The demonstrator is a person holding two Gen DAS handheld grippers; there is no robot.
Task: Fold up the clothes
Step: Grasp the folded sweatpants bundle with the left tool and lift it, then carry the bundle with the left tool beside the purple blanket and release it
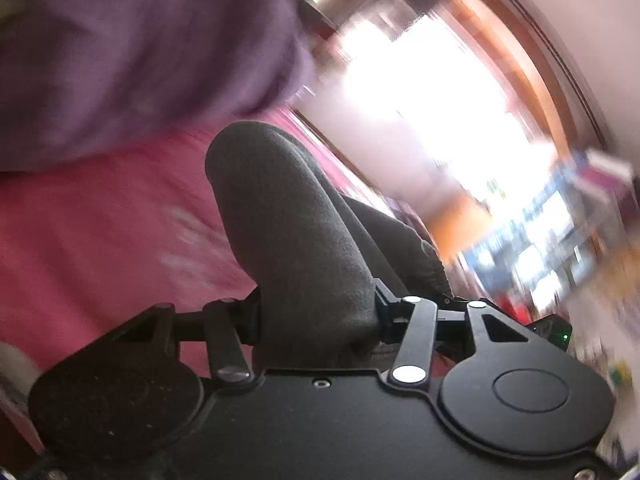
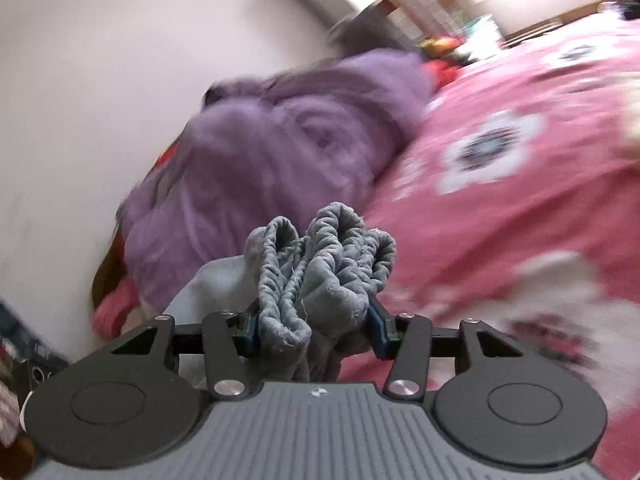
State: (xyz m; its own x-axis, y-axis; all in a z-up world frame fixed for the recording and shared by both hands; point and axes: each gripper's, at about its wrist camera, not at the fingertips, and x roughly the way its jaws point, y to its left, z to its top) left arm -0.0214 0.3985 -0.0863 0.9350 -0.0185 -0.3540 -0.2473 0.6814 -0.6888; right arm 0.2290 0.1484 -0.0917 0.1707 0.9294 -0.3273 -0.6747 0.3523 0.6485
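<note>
A grey fleece garment [image 1: 296, 232] rises in a thick fold from between the fingers of my left gripper [image 1: 316, 316], which is shut on it. In the right wrist view its bunched, gathered elastic edge [image 2: 320, 264] sticks up between the blue pads, and my right gripper [image 2: 314, 330] is shut on it. A purple fleece garment [image 2: 272, 148] lies crumpled on the pink bed cover beyond the right gripper; it fills the upper left as purple cloth [image 1: 140, 48] in the left wrist view. Both views are blurred by motion.
The pink flowered bed cover [image 2: 500, 208] spreads right and ahead, seen as pink cover [image 1: 100, 240] in the left wrist view. A white wall [image 2: 80, 80] stands at the left. A bright wood-framed window [image 1: 440, 100] and cluttered shelves [image 1: 540, 240] lie to the right.
</note>
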